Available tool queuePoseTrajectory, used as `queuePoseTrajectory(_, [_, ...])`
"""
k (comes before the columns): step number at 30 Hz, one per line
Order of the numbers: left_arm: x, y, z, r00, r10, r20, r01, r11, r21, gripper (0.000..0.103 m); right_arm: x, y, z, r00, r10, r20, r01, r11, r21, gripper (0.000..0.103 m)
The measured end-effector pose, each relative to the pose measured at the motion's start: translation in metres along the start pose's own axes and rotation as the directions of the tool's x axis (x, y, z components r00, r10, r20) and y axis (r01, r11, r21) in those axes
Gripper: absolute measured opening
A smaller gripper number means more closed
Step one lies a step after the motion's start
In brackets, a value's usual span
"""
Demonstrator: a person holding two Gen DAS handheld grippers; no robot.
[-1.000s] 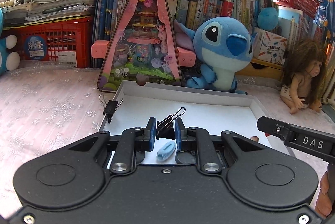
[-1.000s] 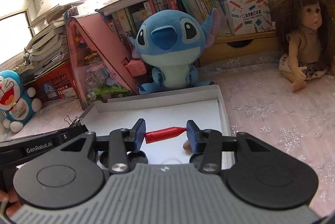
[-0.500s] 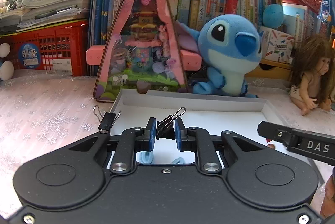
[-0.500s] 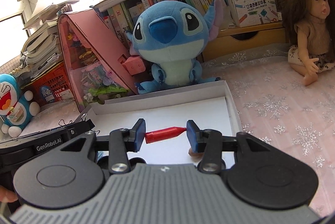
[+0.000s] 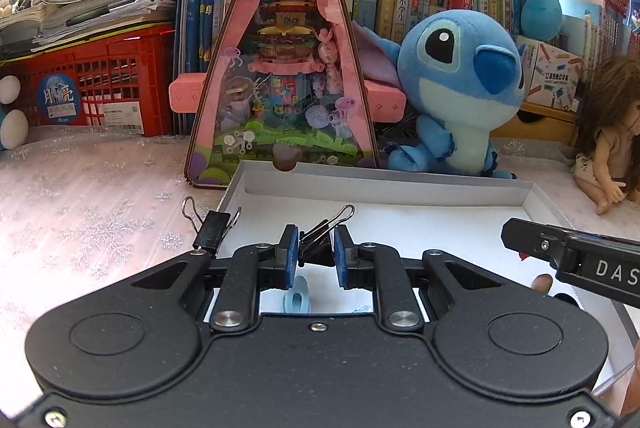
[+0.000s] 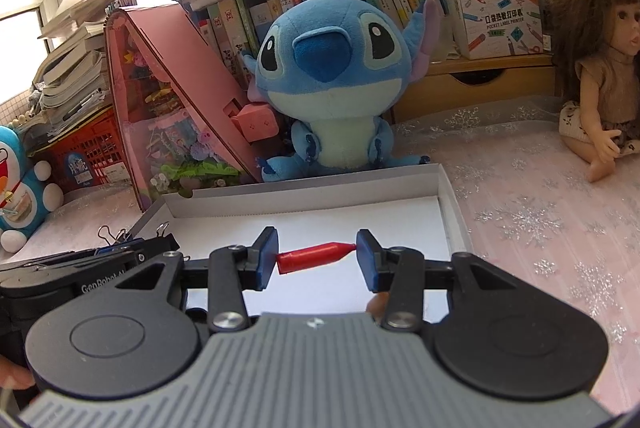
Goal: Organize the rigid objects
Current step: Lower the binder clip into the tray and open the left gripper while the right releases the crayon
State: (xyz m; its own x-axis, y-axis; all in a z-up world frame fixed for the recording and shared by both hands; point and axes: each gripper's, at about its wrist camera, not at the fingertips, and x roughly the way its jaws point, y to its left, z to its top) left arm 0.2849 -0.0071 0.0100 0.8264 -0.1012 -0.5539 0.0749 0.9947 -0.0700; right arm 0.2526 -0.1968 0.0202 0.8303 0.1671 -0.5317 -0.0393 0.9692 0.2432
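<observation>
My left gripper (image 5: 316, 255) is shut on a black binder clip (image 5: 320, 244) and holds it over the near left part of the white box (image 5: 384, 184). A second black binder clip (image 5: 212, 228) is clipped on the box's left wall. A light blue clip (image 5: 298, 298) lies in the box under the left fingers. My right gripper (image 6: 317, 256) is shut on a red crayon (image 6: 314, 256), held endwise between the pads above the box (image 6: 304, 200). The right gripper's side also shows in the left wrist view at the right edge.
A blue Stitch plush (image 5: 460, 92) and a pink triangular toy house (image 5: 284, 68) stand just behind the box. A doll (image 6: 600, 76) sits at the right. A red crate (image 5: 92, 84), stacked books and a bookshelf line the back. Pink snowflake cloth (image 6: 540, 220) covers the table.
Both grippers have kept their hold. The left view has moved lower and closer to the box. The right view has shifted slightly, with the doll and plush appearing nearer.
</observation>
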Motion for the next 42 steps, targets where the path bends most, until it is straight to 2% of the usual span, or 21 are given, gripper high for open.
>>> queuePoseTrajectory(6, [0.009,-0.003,0.007,0.997,0.011,-0.072,-0.009,1.000,0.027,0.018,0.012,0.005,0.006,0.999,-0.014,-0.047,0.013,1.000,-0.020,0.048])
queuePoseTrajectory(11, [0.015,-0.004,0.013,0.993,0.015,-0.115,-0.010,0.999,0.046,0.018,0.025,-0.001,0.012,0.993,-0.010,-0.116,0.012,1.000,0.017,0.048])
queuePoseTrajectory(20, [0.025,-0.003,0.009,0.989,0.020,-0.149,-0.013,0.999,0.049,0.018,0.038,-0.002,0.012,0.981,-0.021,-0.192,0.022,1.000,0.000,0.048])
queuePoseTrajectory(32, [0.030,-0.006,0.006,0.988,0.024,-0.151,-0.014,0.998,0.064,0.019,0.042,-0.001,0.008,0.978,-0.038,-0.204,0.035,0.999,-0.016,0.048])
queuePoseTrajectory(36, [0.028,-0.005,0.006,0.988,0.021,-0.152,-0.012,0.998,0.056,0.020,0.041,-0.002,0.008,0.980,-0.029,-0.196,0.029,1.000,-0.003,0.051])
queuePoseTrajectory(38, [0.027,-0.005,0.006,0.989,0.016,-0.148,-0.007,0.998,0.058,0.025,0.039,-0.005,0.008,0.981,-0.013,-0.191,0.016,1.000,0.012,0.061])
queuePoseTrajectory(41, [0.021,-0.005,0.006,0.991,0.012,-0.136,-0.005,0.999,0.050,0.046,0.033,-0.006,0.009,0.986,-0.006,-0.170,0.010,1.000,0.018,0.065])
queuePoseTrajectory(42, [0.018,-0.005,0.007,0.991,0.009,-0.130,-0.003,0.999,0.048,0.047,0.031,-0.006,0.009,0.987,-0.008,-0.163,0.010,1.000,0.015,0.065])
